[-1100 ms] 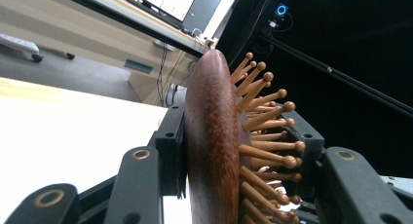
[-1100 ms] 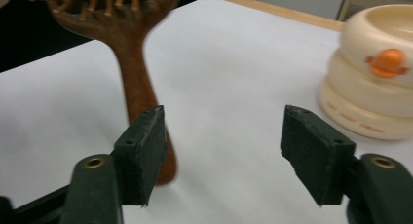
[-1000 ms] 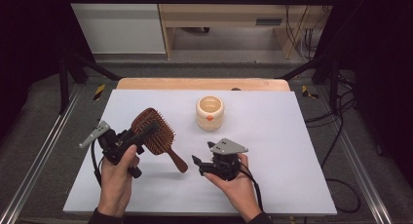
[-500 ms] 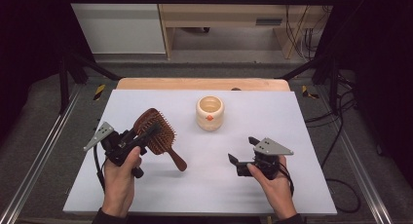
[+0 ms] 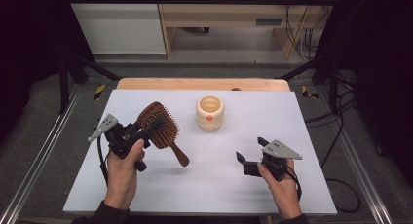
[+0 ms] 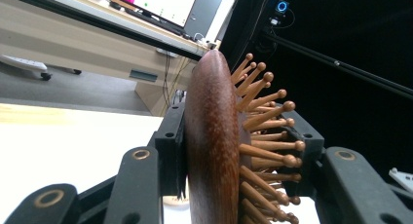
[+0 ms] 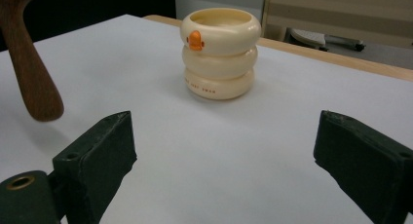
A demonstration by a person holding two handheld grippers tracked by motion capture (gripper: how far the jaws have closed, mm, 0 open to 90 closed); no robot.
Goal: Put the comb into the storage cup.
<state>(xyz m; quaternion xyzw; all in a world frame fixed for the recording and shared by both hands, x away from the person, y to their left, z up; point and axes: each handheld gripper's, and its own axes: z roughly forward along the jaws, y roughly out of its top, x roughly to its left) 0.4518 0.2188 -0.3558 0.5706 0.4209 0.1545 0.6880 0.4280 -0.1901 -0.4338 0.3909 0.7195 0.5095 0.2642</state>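
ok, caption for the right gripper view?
Open right tool faces a cream ringed cup; wooden hairbrush handle hangs at left.

In the left gripper view the hairbrush (image 6: 214, 146) is cut off by the bottom edge, so its handle is out of frame, and its broad head hides most of the cup behind it. In the right gripper view only the end of the brush handle comes in at the top left corner, and the small brown print on the cup (image 7: 220, 53) is too small to read. In the high view the left claw (image 5: 146, 131) covers part of the brush head.
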